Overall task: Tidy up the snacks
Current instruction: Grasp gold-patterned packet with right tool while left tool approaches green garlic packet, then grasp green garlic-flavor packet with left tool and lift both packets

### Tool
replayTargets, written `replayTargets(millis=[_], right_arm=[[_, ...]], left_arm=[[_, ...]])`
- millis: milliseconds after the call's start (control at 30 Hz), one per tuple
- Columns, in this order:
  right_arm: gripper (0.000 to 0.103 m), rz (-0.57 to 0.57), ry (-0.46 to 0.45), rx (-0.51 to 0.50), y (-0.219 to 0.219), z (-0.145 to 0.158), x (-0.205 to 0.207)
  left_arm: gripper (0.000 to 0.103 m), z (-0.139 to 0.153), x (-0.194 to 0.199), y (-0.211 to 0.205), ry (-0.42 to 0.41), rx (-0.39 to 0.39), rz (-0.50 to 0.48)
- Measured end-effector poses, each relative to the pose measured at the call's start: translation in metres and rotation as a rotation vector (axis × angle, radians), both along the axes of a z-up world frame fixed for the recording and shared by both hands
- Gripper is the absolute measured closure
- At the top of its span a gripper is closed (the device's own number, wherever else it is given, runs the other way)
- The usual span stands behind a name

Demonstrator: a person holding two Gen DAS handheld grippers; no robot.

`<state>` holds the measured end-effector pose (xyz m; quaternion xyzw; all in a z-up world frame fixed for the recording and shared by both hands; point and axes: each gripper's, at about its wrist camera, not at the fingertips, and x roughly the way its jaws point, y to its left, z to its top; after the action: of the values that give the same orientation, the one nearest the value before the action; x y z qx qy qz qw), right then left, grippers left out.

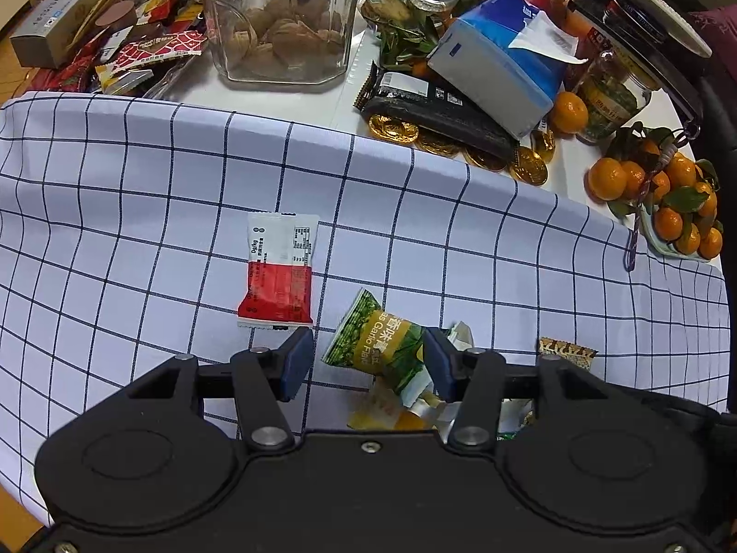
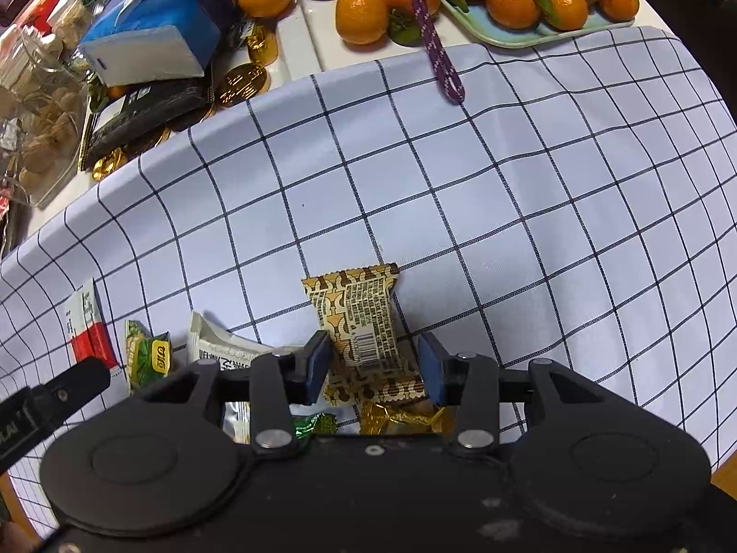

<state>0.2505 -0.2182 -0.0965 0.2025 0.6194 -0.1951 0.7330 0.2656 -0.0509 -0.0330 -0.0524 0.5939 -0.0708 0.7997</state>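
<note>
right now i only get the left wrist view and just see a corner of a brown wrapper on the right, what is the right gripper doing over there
Observer: The right gripper points down over a gold-and-brown patterned snack packet, which lies barcode side up on the checked cloth.
Operator: has it closed on it
Observer: No. The packet lies flat and unsqueezed between the open jaws, with a gap at the right pad.
Operator: anything else close to it
Observer: Yes. Gold foil candies and a green foil wrapper lie just behind the packet, close under the gripper body.
</note>
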Motion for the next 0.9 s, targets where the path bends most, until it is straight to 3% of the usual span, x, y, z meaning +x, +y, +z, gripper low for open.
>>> replayTargets(millis=[167, 433, 667, 900], right_arm=[[0.072, 0.006, 0.001, 0.011, 0.000, 0.000, -0.002], [0.074, -0.088, 0.029, 0.067, -0.013, 0.004, -0.008], [0.074, -0.076, 0.003, 0.041, -0.012, 0.014, -0.011], [0.074, -0.053, -0.012, 0.047, -0.010, 0.020, -0.012]], left_arm=[[0.046, -0.005, 0.002, -0.005, -0.001, 0.004, 0.003], [0.046, -0.007, 0.005, -0.007, -0.026, -0.023, 0.049], [0.046, -0.009, 0.012, -0.016, -0.066, 0.002, 0.073], [0.046, -0.022, 0.017, -0.022, -0.014, 0.042, 0.065]])
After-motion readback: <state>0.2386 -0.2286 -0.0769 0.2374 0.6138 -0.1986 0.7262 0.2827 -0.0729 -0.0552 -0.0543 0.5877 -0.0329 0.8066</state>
